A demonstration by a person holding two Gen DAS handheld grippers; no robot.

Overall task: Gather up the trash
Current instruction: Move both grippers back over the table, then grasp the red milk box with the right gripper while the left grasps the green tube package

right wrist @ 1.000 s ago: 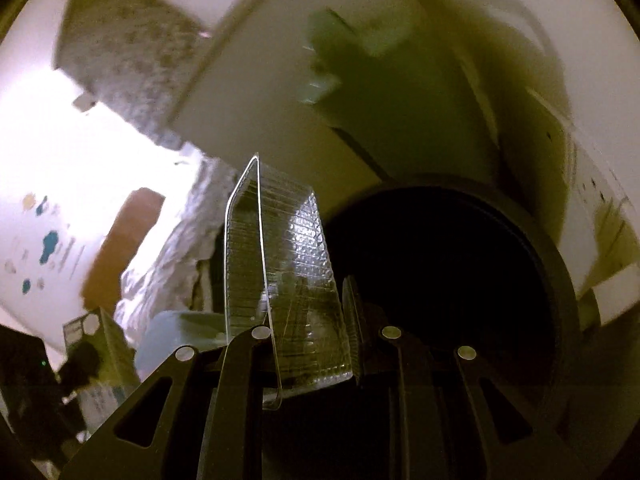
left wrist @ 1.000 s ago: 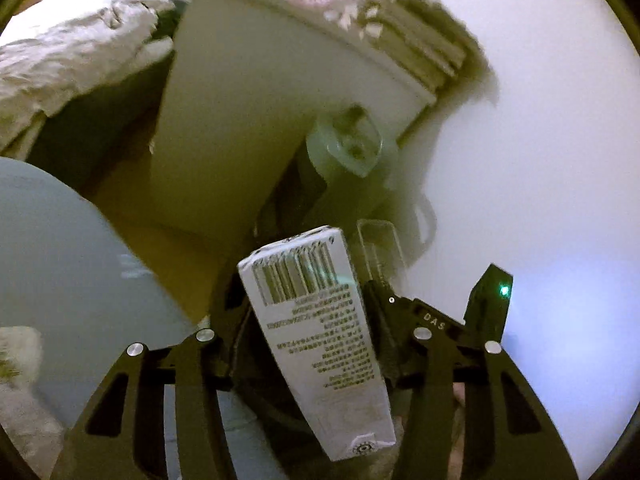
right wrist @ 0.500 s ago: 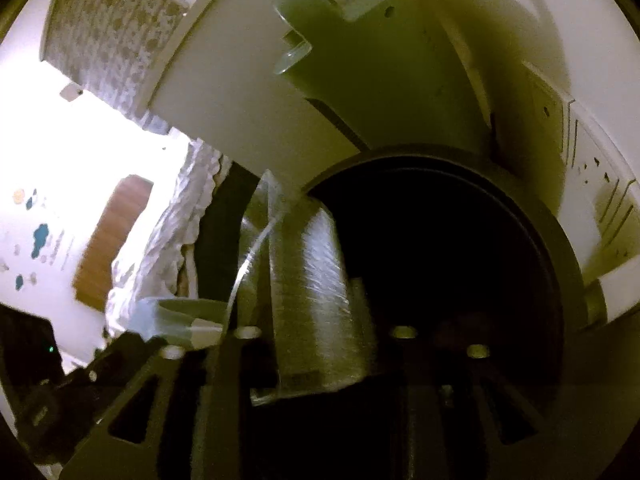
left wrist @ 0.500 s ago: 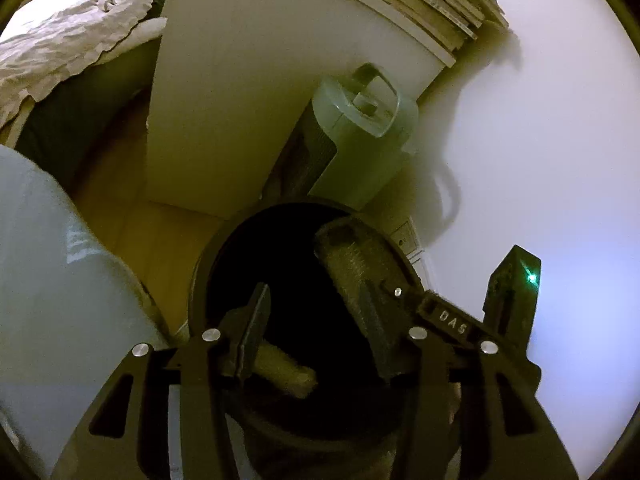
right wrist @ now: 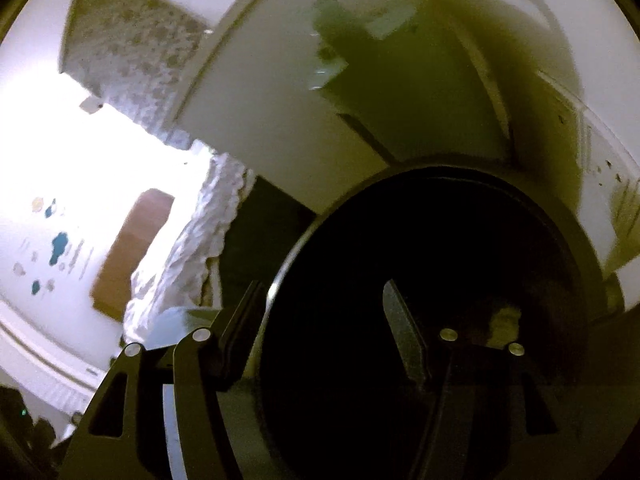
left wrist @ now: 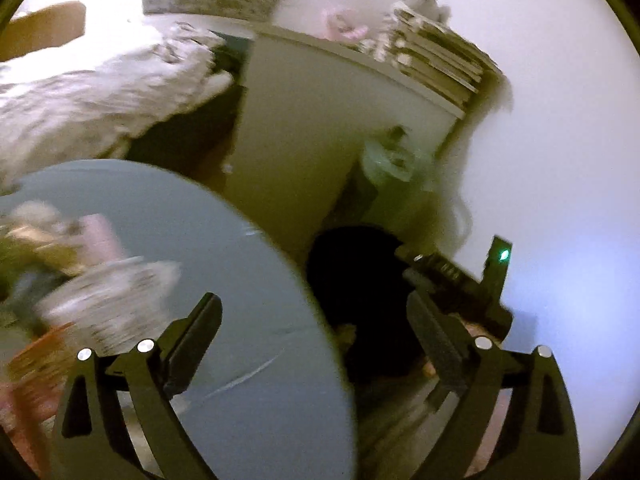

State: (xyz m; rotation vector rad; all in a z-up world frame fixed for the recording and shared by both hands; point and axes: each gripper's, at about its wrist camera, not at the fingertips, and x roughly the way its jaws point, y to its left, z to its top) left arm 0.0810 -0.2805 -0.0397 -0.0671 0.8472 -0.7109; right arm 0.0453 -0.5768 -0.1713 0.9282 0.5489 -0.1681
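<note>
A black round trash bin [right wrist: 440, 300] fills the lower right of the right wrist view; its inside is dark. My right gripper [right wrist: 320, 312] is open and empty just above the bin's mouth. In the left wrist view the same bin [left wrist: 360, 280] shows beside a round grey-blue table [left wrist: 240, 280]. My left gripper [left wrist: 316, 328] is open and empty, straddling the table's edge and the bin. Blurred trash items [left wrist: 92, 280], some paper and packaging, lie on the table at the left. The right gripper's body [left wrist: 460, 280] with a green light shows over the bin.
A white cabinet [left wrist: 320, 112] with stacked books [left wrist: 436, 52] stands behind the bin. A pale green appliance [left wrist: 392, 160] stands against the white wall [left wrist: 560, 140]. A bed with a rumpled blanket [left wrist: 100, 92] lies at the left.
The left gripper let go of the printed carton into the bin, then swung left over the table. The right gripper let go of the clear plastic tray into the bin and stands open.
</note>
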